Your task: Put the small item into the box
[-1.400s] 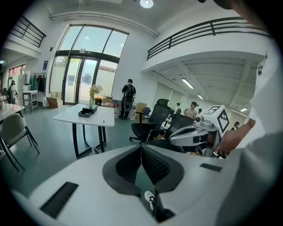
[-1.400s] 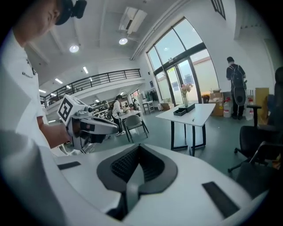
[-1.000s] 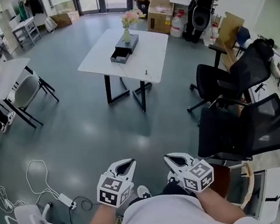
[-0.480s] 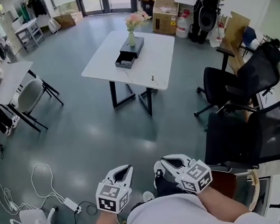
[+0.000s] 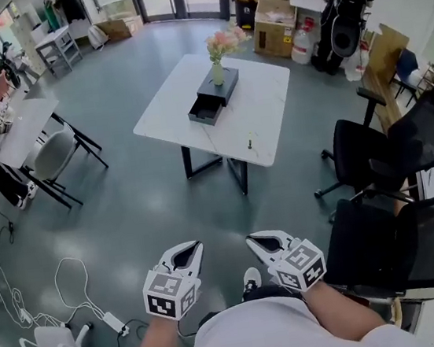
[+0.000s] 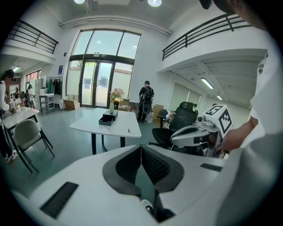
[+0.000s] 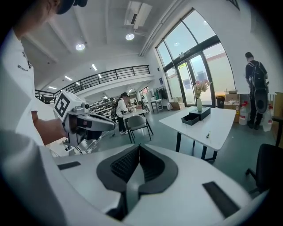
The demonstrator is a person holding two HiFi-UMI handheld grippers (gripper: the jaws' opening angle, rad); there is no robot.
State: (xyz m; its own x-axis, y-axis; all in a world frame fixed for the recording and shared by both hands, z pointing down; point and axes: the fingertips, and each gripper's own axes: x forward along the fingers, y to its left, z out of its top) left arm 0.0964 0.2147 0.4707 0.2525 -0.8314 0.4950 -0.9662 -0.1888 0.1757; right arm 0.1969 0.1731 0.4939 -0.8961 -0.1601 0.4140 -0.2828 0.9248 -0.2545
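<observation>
The left hand-held gripper [image 5: 186, 252] and right hand-held gripper [image 5: 264, 243] were closed and empty, well apart from the counter [image 5: 273, 114], so walking up to the small item [image 5: 250, 142] likely came next.

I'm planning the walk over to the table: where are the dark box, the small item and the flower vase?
dark box [image 5: 214, 98]: head view, its top.
small item [image 5: 250, 141]: head view, its middle.
flower vase [image 5: 218, 74]: head view, the vase's body.

White table [image 5: 272, 110] w/ dark box [image 5: 215, 96], flower vase [image 5: 218, 73], small item [image 5: 250, 141], maybe a pen.
</observation>
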